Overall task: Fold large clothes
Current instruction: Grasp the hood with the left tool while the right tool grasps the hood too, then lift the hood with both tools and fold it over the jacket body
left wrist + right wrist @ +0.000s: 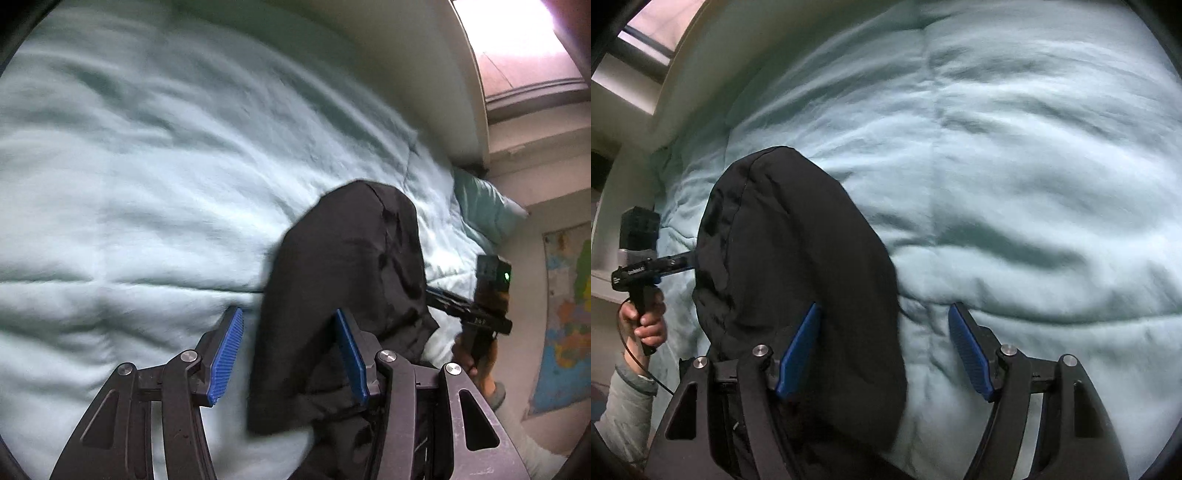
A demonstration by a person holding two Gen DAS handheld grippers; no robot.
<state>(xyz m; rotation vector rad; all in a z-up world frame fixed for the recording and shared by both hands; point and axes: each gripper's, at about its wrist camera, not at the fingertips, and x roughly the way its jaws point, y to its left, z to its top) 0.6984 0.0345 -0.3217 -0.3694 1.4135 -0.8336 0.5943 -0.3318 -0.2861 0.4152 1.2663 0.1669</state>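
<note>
A black padded garment [347, 266] lies bunched on a pale teal bedspread [129, 184]. My left gripper [288, 314] stands open over its near end. The right blue pad rests against the cloth and the left pad is clear of it. In the right wrist view the same garment [790, 258] covers the left side. My right gripper [884, 306] is open, its left pad against the cloth and its right pad over bare bedspread [1015, 184]. Each view shows the other gripper's handle [480, 325] [639, 273] in a hand, its fingers hidden behind the garment.
A teal pillow [484, 206] lies at the bed's far end under a curved pale wall [424, 74] and a window [517, 48]. A coloured map [565, 325] hangs beside the bed. A grey sleeve [624, 406] shows at the bed's edge.
</note>
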